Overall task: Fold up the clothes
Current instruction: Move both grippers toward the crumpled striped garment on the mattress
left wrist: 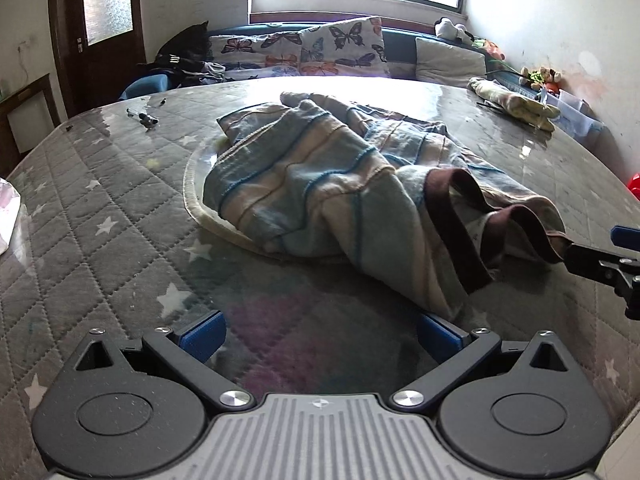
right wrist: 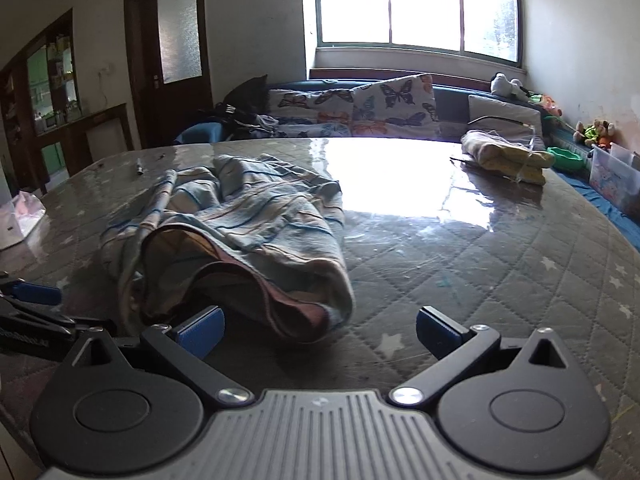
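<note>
A: Start at the left of the left wrist view. What's there?

B: A dark wooden door with a frosted pane in the upper left, and below it the quilted grey table cover with white stars, under a glossy clear sheet. A couple of small dark pens lie on it toward the upper left.

A: And the garment?

B: The striped garment, blue and beige with a brown waistband, lies crumpled in the centre of the frame, waistband toward the lower right. It partly covers a pale round ring showing at its left edge.

A: The left gripper?

B: The left gripper sits at the bottom centre, its blue pads spread wide with nothing between them but bare table. The garment's hem lies just beyond the right pad; I can't tell if it touches.

A: Further right?

B: A folded yellowish cloth in the upper right of the table, and the other gripper's black finger poking in at the right edge.

A: Now the right wrist view, same order.

B: A white bag at the left edge, then the same garment left of centre, its open waistband facing the camera. The right gripper at the bottom centre is also spread wide, holding nothing; the waistband lies just in front of its left pad. Butterfly pillows line the sofa under the window, and the folded cloth sits in the upper right.
</note>
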Tool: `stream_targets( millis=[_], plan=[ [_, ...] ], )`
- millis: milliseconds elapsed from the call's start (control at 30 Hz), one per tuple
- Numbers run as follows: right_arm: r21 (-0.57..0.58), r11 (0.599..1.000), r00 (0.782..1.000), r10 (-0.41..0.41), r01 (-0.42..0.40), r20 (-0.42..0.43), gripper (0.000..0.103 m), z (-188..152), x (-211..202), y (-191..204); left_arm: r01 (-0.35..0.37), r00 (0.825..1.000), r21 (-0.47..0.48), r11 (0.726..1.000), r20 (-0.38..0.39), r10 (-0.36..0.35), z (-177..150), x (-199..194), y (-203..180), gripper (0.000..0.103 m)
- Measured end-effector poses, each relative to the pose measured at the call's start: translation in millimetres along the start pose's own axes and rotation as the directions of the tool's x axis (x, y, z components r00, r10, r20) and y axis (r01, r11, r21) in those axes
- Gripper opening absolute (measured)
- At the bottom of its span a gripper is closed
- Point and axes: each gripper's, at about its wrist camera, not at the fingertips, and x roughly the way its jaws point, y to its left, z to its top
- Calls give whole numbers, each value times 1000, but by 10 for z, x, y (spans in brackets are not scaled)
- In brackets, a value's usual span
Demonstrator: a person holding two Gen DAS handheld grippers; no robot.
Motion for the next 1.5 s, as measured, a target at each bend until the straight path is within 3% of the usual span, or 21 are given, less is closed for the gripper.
stream_targets(
  millis=[133, 300, 633, 867, 1133, 1500],
  plan=[
    [-14, 1000, 1000, -28, 28, -14, 103, 16, 35, 124, -1, 1000, -7, 1000, -2, 1, -24, 0, -46, 103],
    [38, 999, 1000, 10, -10, -1, 103, -15, -29, 48, -5, 1000, -6, 1000, 6, 5, -92, -27, -162, 103],
    [11, 998, 998, -55, 55, 36, 103, -4, -126, 162, 1, 1000, 13, 1000, 10, -1, -105, -98, -142, 103],
    [41, 999, 998, 18, -20, 57, 103, -14, -185, 173, 6, 1000, 35, 999, 16, -6, -121, -159, -186, 103],
    [70, 990, 992, 122, -123, 14, 103, 26, -157, 208, 2, 1000, 42, 999, 21, -3, -124, -198, -217, 103],
    [32, 989, 989, 147, -147, 15, 103, 18, -169, 282, 11, 1000, 67, 998, 23, -13, -76, -177, -294, 103]
  ],
)
